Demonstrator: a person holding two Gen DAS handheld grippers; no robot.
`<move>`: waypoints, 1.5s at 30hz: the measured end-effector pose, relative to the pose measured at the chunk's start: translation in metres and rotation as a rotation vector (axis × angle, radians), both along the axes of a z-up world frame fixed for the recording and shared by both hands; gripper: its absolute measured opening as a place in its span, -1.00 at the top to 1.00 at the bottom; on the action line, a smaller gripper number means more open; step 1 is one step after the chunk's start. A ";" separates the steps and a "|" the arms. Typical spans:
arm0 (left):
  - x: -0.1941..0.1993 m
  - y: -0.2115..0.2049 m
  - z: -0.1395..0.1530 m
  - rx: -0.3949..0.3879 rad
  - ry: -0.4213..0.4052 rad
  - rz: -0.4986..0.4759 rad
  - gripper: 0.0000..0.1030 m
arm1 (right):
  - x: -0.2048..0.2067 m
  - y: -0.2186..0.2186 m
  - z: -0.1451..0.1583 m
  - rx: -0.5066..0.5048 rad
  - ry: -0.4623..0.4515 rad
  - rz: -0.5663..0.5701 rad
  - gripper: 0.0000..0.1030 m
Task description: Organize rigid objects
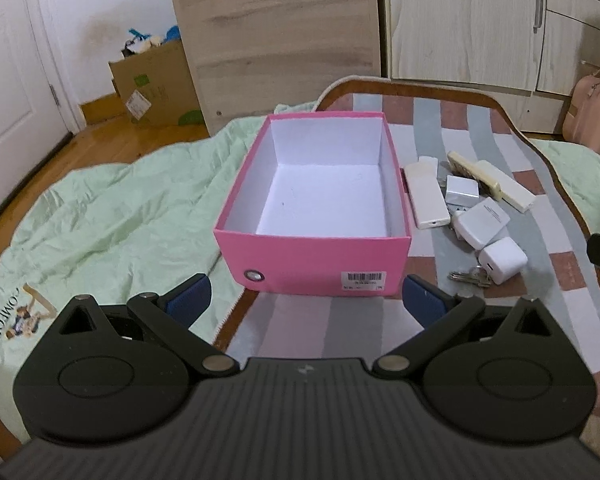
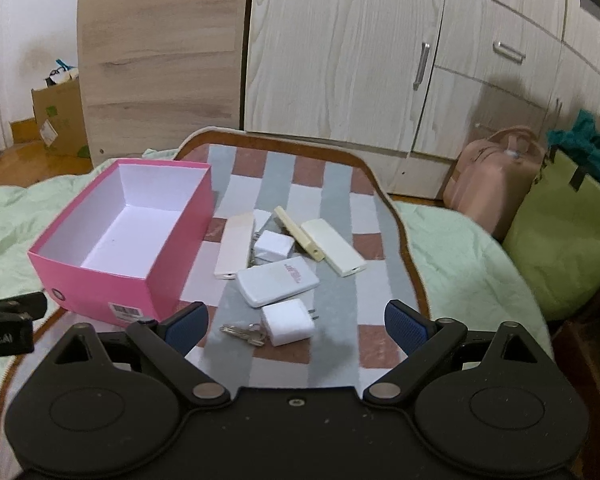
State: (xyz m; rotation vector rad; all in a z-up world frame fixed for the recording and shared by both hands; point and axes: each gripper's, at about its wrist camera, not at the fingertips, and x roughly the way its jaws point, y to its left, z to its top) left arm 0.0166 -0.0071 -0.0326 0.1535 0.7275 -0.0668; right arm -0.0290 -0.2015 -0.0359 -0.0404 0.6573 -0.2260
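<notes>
Both grippers are held low over the near edge of the table (image 2: 332, 188), which is covered by a checked cloth, and nothing is gripped by either. The left gripper (image 1: 306, 300) is seen with its jaws released and spread wide, the pink box (image 1: 312, 258) framed just beyond them at 12 o'clock, its white inside bare. The right gripper (image 2: 296, 324) is likewise slackened, jaws parted, with a white plug adapter (image 2: 288, 321) lying between the blue pads (image 2: 186, 326) but untouched, and a bunch of keys (image 2: 244, 333) touching it at 9 o'clock. A flat white power bank (image 2: 277, 281) is found just past the adapter at 12 o'clock, a small white cube charger (image 2: 275, 245) beyond that, a long white bar (image 2: 236, 246) close beside the box, and a cream remote (image 2: 298, 232) leaning against a cream bar (image 2: 334, 252) at 1 o'clock. From the left wrist view, this whole cluster is placed at 2 o'clock, right of the box. A green quilt (image 1: 112, 200) is spread under the table.
</notes>
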 end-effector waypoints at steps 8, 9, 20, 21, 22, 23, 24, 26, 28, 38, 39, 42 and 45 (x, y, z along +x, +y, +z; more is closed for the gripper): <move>0.003 0.002 -0.001 -0.039 0.037 -0.013 -0.95 | 0.002 -0.003 0.000 0.009 -0.007 0.004 -0.88; 0.001 0.003 -0.001 -0.044 0.029 -0.013 -0.94 | 0.002 -0.003 -0.001 0.005 -0.008 0.001 -0.88; -0.001 0.010 -0.001 -0.103 0.021 0.026 -0.95 | 0.003 -0.003 -0.012 -0.086 -0.040 -0.018 -0.89; -0.001 0.011 -0.001 -0.116 0.019 0.028 -0.95 | 0.003 -0.004 -0.012 -0.079 -0.041 -0.019 -0.89; -0.002 0.012 0.000 -0.128 0.013 0.029 -0.95 | 0.003 -0.004 -0.012 -0.075 -0.040 -0.022 -0.89; -0.002 0.013 0.000 -0.139 0.009 0.030 -0.96 | 0.003 -0.005 -0.013 -0.072 -0.036 -0.023 -0.89; -0.003 0.014 0.000 -0.146 0.006 0.031 -0.96 | 0.003 -0.005 -0.014 -0.071 -0.034 -0.022 -0.89; -0.003 0.015 0.001 -0.145 0.015 0.026 -0.96 | 0.005 -0.005 -0.016 -0.068 -0.023 -0.023 -0.89; -0.003 0.013 0.001 -0.133 0.024 0.012 -0.95 | 0.005 -0.005 -0.017 -0.051 -0.024 -0.020 -0.89; -0.004 0.009 0.006 -0.124 0.046 -0.013 -0.94 | 0.001 -0.006 -0.015 -0.018 -0.083 0.010 -0.89; -0.004 0.010 0.007 -0.128 0.052 -0.015 -0.94 | 0.001 -0.007 -0.014 -0.012 -0.093 0.017 -0.89; -0.003 0.015 0.013 -0.145 0.104 0.009 -0.94 | 0.002 -0.007 -0.010 0.027 -0.112 0.098 -0.88; -0.002 0.019 0.018 -0.166 0.135 0.010 -0.96 | 0.003 -0.002 -0.003 0.056 -0.118 0.170 -0.88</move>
